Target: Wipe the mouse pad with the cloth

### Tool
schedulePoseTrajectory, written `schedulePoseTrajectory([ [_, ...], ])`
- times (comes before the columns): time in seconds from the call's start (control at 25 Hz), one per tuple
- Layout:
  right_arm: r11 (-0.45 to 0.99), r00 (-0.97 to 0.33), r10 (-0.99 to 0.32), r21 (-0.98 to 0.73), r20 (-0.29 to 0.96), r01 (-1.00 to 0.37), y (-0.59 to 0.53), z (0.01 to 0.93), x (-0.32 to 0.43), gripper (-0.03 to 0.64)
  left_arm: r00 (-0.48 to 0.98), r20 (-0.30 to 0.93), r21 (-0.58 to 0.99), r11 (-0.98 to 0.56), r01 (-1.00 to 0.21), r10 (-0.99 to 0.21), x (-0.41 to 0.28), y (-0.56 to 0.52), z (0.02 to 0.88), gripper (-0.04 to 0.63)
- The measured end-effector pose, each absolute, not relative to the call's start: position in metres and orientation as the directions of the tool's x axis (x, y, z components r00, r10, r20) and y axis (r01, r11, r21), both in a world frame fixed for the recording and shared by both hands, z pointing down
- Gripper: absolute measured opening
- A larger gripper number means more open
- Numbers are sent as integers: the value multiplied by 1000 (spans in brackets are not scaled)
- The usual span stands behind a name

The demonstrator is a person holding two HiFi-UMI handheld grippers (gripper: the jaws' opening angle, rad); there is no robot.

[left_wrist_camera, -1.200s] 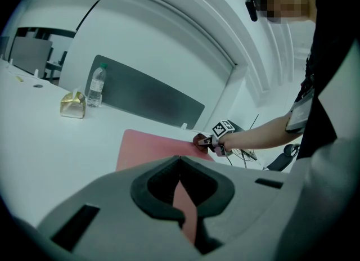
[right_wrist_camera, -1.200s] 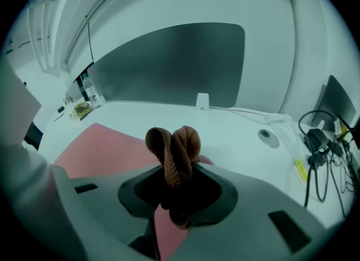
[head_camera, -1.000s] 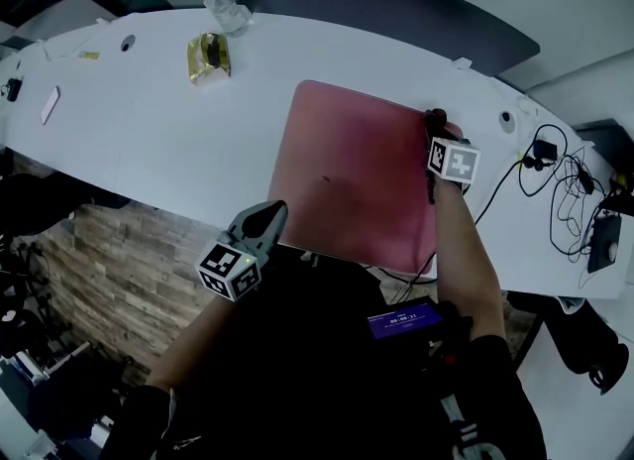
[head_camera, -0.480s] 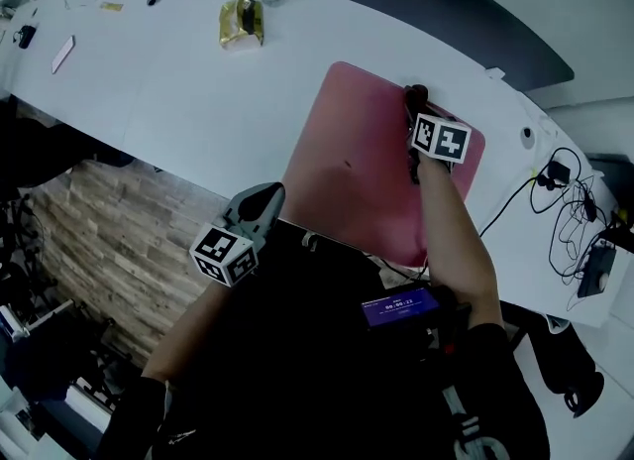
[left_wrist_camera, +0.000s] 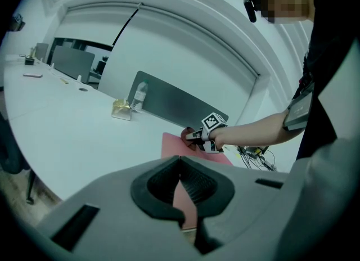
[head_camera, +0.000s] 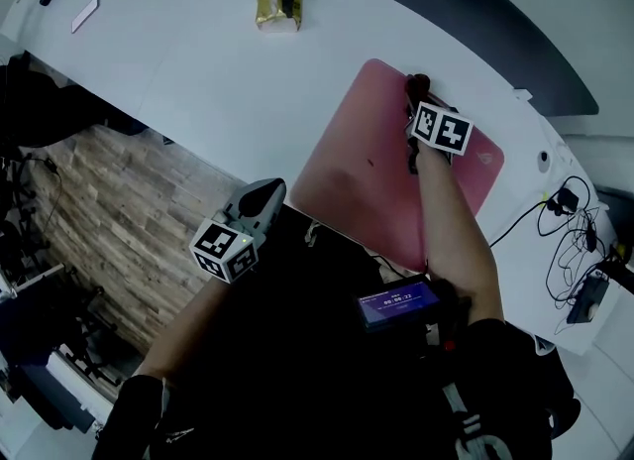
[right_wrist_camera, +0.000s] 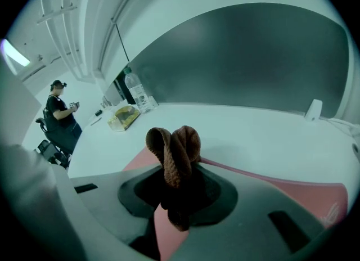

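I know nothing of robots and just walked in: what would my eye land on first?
The pink mouse pad on the white table stands out most. At its far edge the right hand-held gripper pinches a bunched brown cloth. The left hand-held gripper hangs shut and empty beyond the table's near edge.

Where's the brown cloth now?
The cloth is pinched in the right gripper, over the far edge of the pink mouse pad, right of centre in the head view.
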State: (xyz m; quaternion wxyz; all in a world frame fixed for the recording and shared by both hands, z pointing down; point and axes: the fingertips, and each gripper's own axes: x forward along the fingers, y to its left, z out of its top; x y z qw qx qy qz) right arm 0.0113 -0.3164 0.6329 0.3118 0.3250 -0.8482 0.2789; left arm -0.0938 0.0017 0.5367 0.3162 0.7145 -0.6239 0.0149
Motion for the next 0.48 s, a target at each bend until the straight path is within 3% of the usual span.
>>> schedulePoseTrajectory([
  [0.48, 705, -646, -314, -285, 696, -650, -306, 635, -61, 118, 125, 433, 429, 82, -900, -893, -113, 31, 536, 9],
])
